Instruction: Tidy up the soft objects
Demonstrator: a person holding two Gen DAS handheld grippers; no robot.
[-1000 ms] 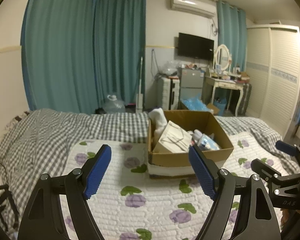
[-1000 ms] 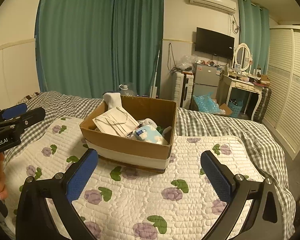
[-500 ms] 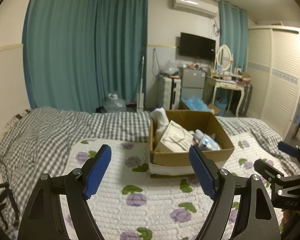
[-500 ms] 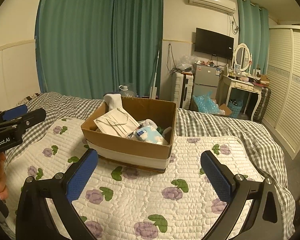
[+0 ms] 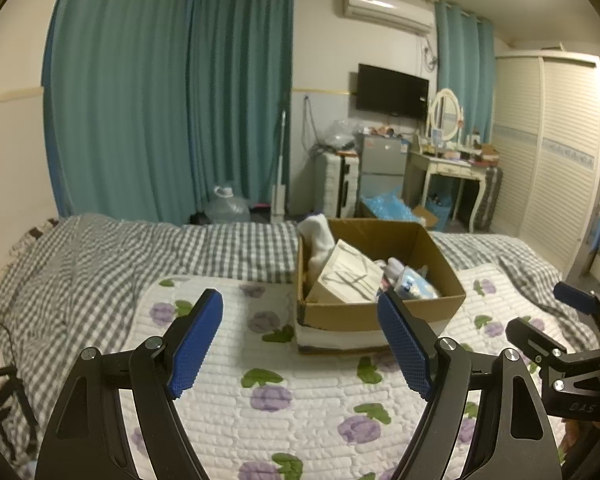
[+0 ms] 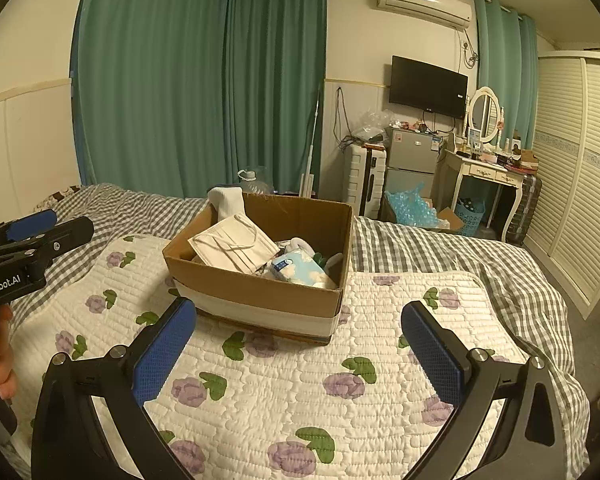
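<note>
A brown cardboard box (image 5: 380,314) (image 6: 260,288) stands on a white quilted mat with purple flowers (image 6: 300,392) on the bed. In the box lie a beige face mask (image 6: 232,246) (image 5: 346,276), a white sock (image 6: 226,200) (image 5: 318,236) draped over the far left corner, and a light blue tissue pack (image 6: 296,266) (image 5: 414,284). My left gripper (image 5: 300,344) is open and empty, held above the mat in front of the box. My right gripper (image 6: 298,344) is open and empty, also short of the box. Each gripper shows at the edge of the other's view.
A grey checked blanket (image 5: 100,256) covers the bed around the mat. Beyond the bed's foot stand teal curtains (image 6: 204,80), a water jug (image 5: 228,208), a small fridge (image 6: 410,160), a white dressing table (image 6: 488,172) and a louvred wardrobe (image 6: 576,184).
Both grippers have drawn back and risen slightly, so the box sits a little farther off. Both stay open and empty.
</note>
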